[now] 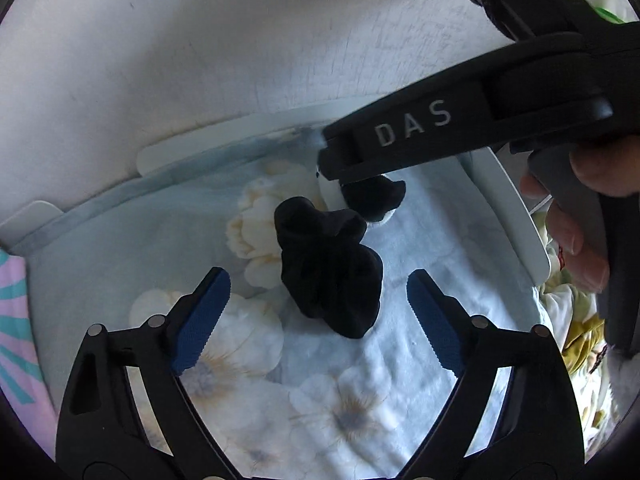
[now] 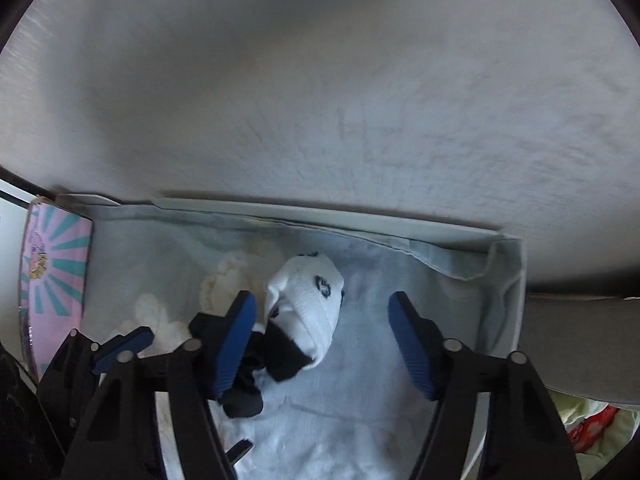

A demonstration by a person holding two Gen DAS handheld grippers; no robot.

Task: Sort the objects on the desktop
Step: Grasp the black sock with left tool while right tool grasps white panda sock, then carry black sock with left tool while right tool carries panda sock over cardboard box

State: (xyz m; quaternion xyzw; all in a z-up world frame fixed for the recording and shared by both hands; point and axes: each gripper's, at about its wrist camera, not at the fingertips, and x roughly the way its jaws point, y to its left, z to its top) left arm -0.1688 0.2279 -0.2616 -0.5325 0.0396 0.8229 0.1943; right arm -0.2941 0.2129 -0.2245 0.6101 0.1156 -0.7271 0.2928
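Observation:
A crumpled black sock (image 1: 328, 272) lies on a pale blue floral cloth (image 1: 360, 392) inside a white bin (image 1: 516, 216). My left gripper (image 1: 318, 316) is open, its blue pads on either side of the near end of the black sock, apart from it. A white sock with black trim (image 2: 308, 312) lies just beyond; it also shows in the left wrist view (image 1: 374, 200), partly hidden under the right gripper's arm. My right gripper (image 2: 322, 344) is open above the white sock, with the black sock (image 2: 244, 396) beside its left pad.
The bin's back rim (image 2: 360, 220) stands against a grey-white wall (image 2: 320, 100). A pink and teal patterned item (image 2: 56, 276) stands at the bin's left. Yellow-green and red fabric (image 2: 592, 428) lies outside on the right. A hand (image 1: 576, 240) holds the right gripper.

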